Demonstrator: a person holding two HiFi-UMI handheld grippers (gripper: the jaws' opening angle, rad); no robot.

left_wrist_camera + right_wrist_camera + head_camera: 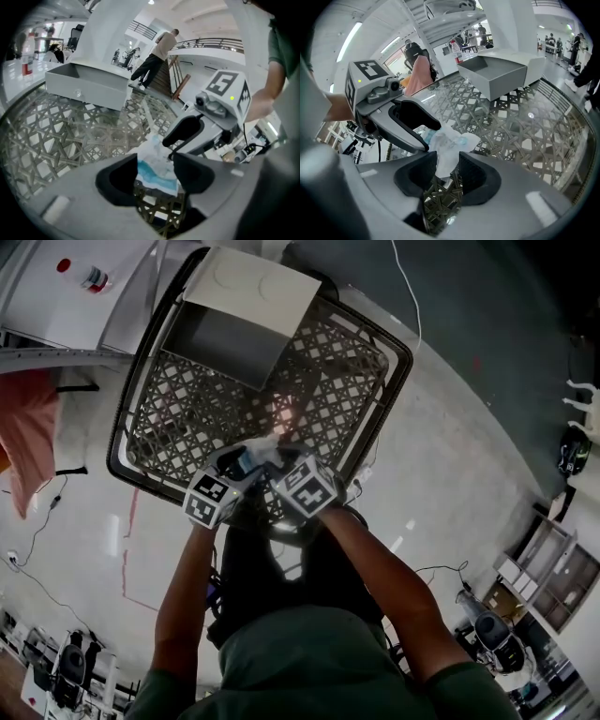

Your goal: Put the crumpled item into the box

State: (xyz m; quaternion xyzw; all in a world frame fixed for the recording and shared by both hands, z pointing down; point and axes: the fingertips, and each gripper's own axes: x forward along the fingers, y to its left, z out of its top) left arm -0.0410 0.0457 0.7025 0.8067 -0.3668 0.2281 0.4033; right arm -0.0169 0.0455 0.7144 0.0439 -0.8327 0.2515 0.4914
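A crumpled white and blue item (263,452) lies on the dark lattice table (169,418) near its front edge. My two grippers meet over it from either side. My left gripper (154,176) is open, and the item (157,161) sits in the gap between its jaws. My right gripper (447,171) is also open, with a white fold of the item (449,146) hanging between its jaws. An open white box (246,317) stands at the table's far side, well beyond both grippers. The same box appears ahead in the left gripper view (89,84) and in the right gripper view (501,70).
The table has a raised dark rim (117,442). A pink cloth (26,437) hangs at the left, beside a white surface with a red-capped bottle (91,278). Cables trail over the pale floor (450,474). A person (154,56) stands in the background.
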